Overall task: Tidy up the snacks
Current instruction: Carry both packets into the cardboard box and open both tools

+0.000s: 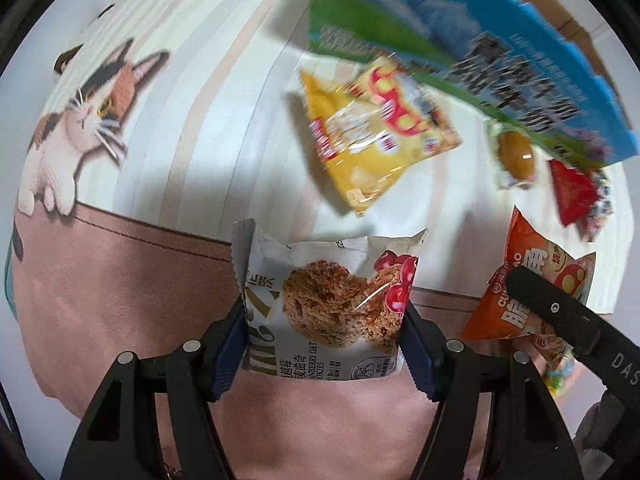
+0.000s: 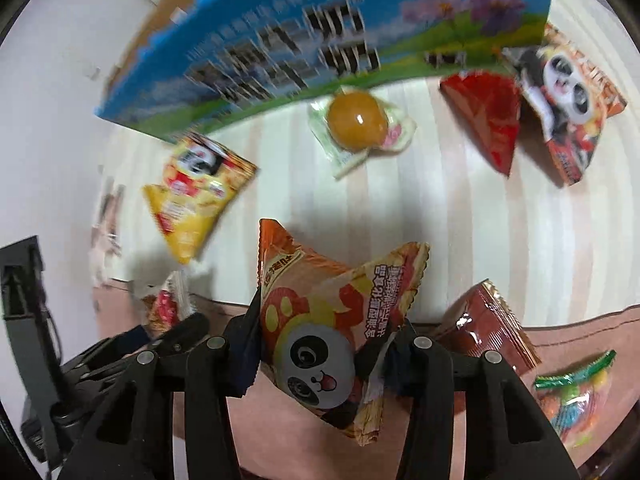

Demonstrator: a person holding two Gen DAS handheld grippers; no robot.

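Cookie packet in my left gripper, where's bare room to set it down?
Bare striped cloth lies between the cat picture and the yellow chip bag. It is crowded to the right, around the egg packet and red packet.

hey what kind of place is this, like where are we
Probably a home, on a bed or sofa: a soft cat-print blanket lies under scattered snack packets, such as a yellow chip bag, beside a printed carton.

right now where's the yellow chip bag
The yellow chip bag lies on the striped cloth just below the blue box, upper centre in the left wrist view, left of the orange jelly cup.
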